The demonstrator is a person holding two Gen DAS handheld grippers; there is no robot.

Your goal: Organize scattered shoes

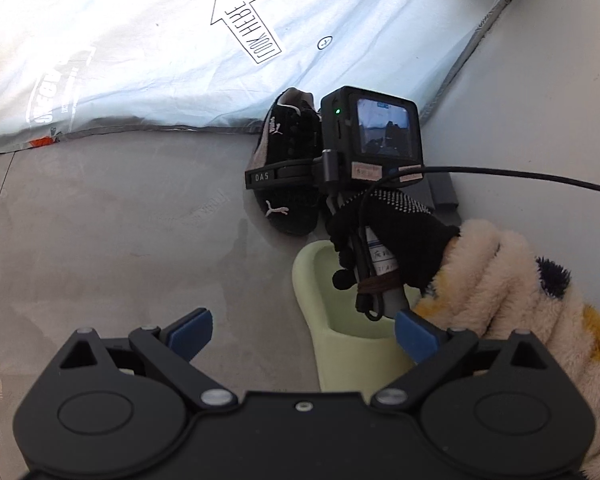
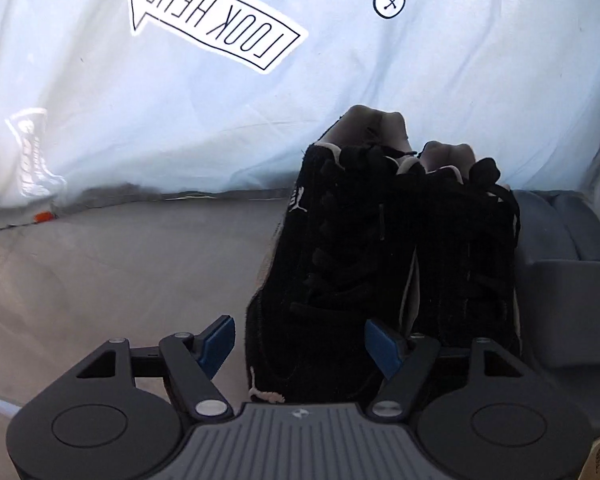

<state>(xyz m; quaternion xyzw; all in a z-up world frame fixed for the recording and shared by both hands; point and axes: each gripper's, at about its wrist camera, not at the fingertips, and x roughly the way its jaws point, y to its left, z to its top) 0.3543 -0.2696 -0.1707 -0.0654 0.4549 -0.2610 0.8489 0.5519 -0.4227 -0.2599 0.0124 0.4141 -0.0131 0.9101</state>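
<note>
Black suede sneakers [image 2: 384, 264] sit paired at frame centre; my right gripper [image 2: 300, 344] straddles the left shoe, unclamped. My left gripper [image 1: 304, 332] is spread, empty. Withdrawing crookedly may nudge them apart.

My left hand-held gripper [image 1: 302, 334] is matte black, with blue pads on its fingers [image 1: 192, 330] and silver screws at the pivots. My right hand-held gripper [image 2: 300, 344] looks the same, plus a ribbed grey plate. I wear a black knit glove [image 1: 396, 236] with white speckles and a fluffy cream sleeve [image 1: 540, 312] with navy and mustard spots.
</note>
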